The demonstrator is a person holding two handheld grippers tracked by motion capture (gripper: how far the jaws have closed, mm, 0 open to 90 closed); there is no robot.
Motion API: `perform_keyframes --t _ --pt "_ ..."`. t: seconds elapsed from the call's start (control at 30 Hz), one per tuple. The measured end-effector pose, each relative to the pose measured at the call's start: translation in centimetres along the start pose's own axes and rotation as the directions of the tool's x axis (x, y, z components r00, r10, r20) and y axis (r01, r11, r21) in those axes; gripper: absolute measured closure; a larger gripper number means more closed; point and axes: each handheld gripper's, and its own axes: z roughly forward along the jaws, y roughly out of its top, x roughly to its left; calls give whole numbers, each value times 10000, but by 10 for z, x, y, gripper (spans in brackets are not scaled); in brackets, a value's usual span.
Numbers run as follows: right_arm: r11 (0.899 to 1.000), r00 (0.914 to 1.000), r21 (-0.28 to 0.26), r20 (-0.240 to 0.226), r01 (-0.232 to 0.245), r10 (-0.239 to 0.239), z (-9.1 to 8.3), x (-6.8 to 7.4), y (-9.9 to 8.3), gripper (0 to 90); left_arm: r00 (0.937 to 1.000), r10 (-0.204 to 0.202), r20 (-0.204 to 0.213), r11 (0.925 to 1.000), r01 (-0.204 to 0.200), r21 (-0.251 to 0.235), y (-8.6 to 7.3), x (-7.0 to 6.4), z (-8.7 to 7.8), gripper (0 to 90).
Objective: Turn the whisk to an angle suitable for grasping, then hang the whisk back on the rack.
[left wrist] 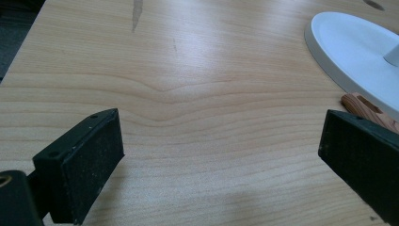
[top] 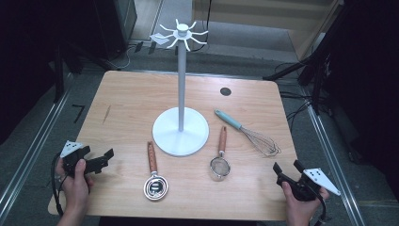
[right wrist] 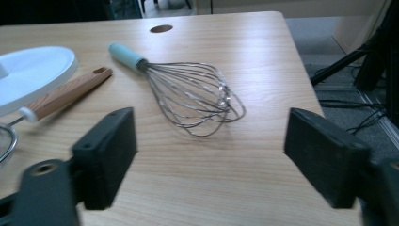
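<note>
Left hand-held gripper: we find jaws apart, empty, near counter's left edge.
Right hand-held gripper: jaws apart, empty, front-right corner.
Whisk: flat toward right edge, likely awaiting hanging on stand.

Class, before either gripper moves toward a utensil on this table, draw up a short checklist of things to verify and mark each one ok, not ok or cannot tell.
1. Left gripper open with nothing between its fingers: ok.
2. Right gripper open with nothing held: ok.
3. Whisk lies flat ahead of the right gripper, nothing on top of it: ok.
4. Strainer and round wooden-handled utensil lie apart, not overlapping: ok.
5. Hook stand upright, its hooks free: ok.
6. Handle holes wide enough for the hooks: cannot tell.
</note>
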Motion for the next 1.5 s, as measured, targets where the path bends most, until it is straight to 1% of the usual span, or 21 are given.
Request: perform_keyframes --t 0.13,0.27,0.33,0.4,0.53,0.57,0.6,0.73,0.83,0.9,0.93,0.97,1.0,1.07,1.1,1.13,1.27,1.4,1.43,1.47,1.5 --pt "9957 9955 398 -471 838 -819 4 12 6 280 10000 55 15 10000 -55 -15 0 -1 0 6" --pt "9641 9706 1127 -389 2404 -2375 7 26 16 355 9999 113 56 9999 -113 9 0 -1 0 5" --pt "9580 9656 1218 -484 2597 -2556 7 28 20 380 9999 104 59 9999 -104 22 0 -1 0 6" --pt "9377 9489 1562 -1114 3103 -2954 9 30 31 432 9998 130 128 9999 -131 5 -1 -1 0 6" --pt "9189 9299 1574 -1318 3617 -3435 15 31 41 425 9998 163 150 9999 -163 24 -1 -2 0 6" --pt "9062 9203 1675 -1222 3882 -3716 17 33 44 411 9997 157 159 9999 -157 25 -1 -2 0 6" --pt "8633 8871 2047 -1251 4612 -4443 24 40 52 423 9998 155 159 9999 -156 25 -1 -2 0 6" --pt "8095 8491 2589 -2023 5269 -4879 37 49 69 399 9998 159 153 9999 -160 34 -1 -2 0 6" --pt "7771 8339 3061 -2525 5499 -4907 49 53 80 366 9997 165 179 9999 -166 25 -1 -2 0 6" --pt "7688 8288 3150 -2754 5565 -4871 54 53 85 372 9997 169 182 9999 -169 27 -1 -2 0 6" --pt "7434 8147 3377 -2986 5773 -4971 63 56 91 374 9997 164 198 9999 -165 29 -1 -1 0 5" --pt "7434 8147 3377 -2986 5773 -4971 63 56 91 374 9997 162 201 9999 -162 29 -1 -1 0 5" --pt "7269 8082 3562 -3086 5872 -5016 67 58 93 374 9996 163 211 9999 -163 21 -1 -1 0 6" --pt "6831 7904 3984 -3325 6121 -5144 80 63 100 372 9996 167 207 9999 -168 33 -1 -1 0 6" --pt "6831 7904 3984 -3325 6121 -5144 80 63 100 372 9996 167 207 9999 -168 33 -1 -1 0 6" --pt "6670 7829 4109 -3554 6215 -5106 88 65 107 366 9996 148 222 9999 -149 31 -1 -1 0 5" --pt "6381 7783 4463 -3869 6274 -4946 103 68 117 381 9997 144 207 9999 -145 27 -1 -1 0 6" --pt "5945 7652 4818 -4106 6438 -4959 119 71 122 398 9997 155 212 9999 -155 15 -1 -1 0 6" --pt "5945 7652 4818 -4106 6438 -4959 119 71 122 398 9997 155 212 9999 -155 15 -1 -1 0 6" --pt "5726 7559 4934 -4265 6547 -4967 127 74 124 410 9996 144 231 9999 -144 11 -1 -1 0 6" --pt "5682 7559 4986 -4274 6546 -4959 129 74 125 413 9996 158 239 9999 -158 -4 -1 -1 0 6"
